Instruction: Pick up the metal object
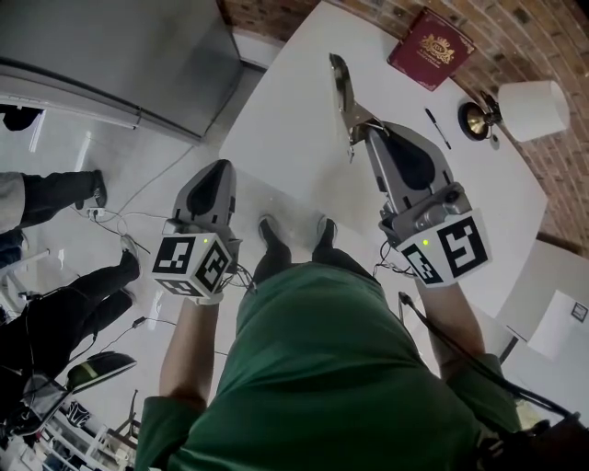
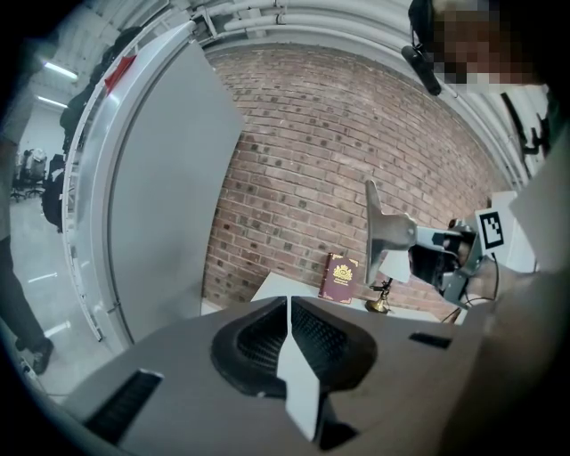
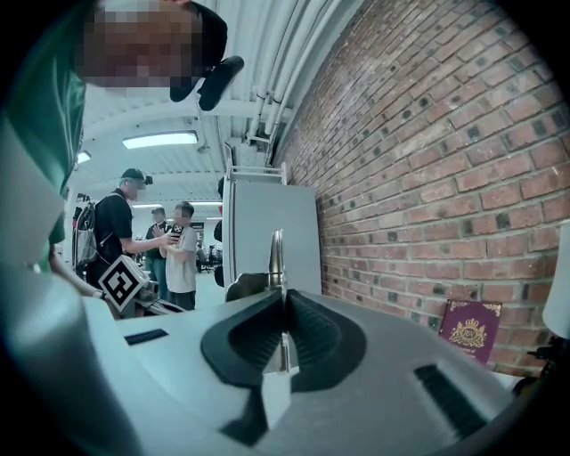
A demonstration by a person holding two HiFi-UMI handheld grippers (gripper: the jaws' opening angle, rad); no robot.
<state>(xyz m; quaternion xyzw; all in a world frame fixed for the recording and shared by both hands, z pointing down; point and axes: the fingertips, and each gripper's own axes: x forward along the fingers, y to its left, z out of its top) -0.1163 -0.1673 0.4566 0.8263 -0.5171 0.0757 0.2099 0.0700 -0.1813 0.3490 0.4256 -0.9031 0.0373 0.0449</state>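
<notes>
So the metal object [image 1: 344, 90] isn't on the white table [image 1: 294, 138]. It's up in the air above it, with its lower end pinched between the jaws of the right gripper [image 1: 369, 130]. Around it on the table there's a maroon booklet [image 1: 430, 48] with a gold crest, a black pen [image 1: 437, 127], and a little brass lamp [image 1: 476, 120] with a white shade by the brick wall [image 1: 525, 28]. All of them sit well apart from the piece, with nothing in its way. The left gripper [image 1: 218, 171] hangs off the table's edge over the floor, jaws pressed together on nothing, near a big grey cabinet [image 1: 120, 55] and some cables [image 1: 110, 221]. The metal looks thin, shiny and a bit curved from above. In the right gripper view it's edge-on [image 3: 277, 254], basically a sliver, so its outline is hard to read there, and its bottom is buried in the ribbed black pads. The person's green shirt [image 1: 340, 368] blocks the lower floor, and bystanders [image 3: 183, 258] stand off in the background.
</notes>
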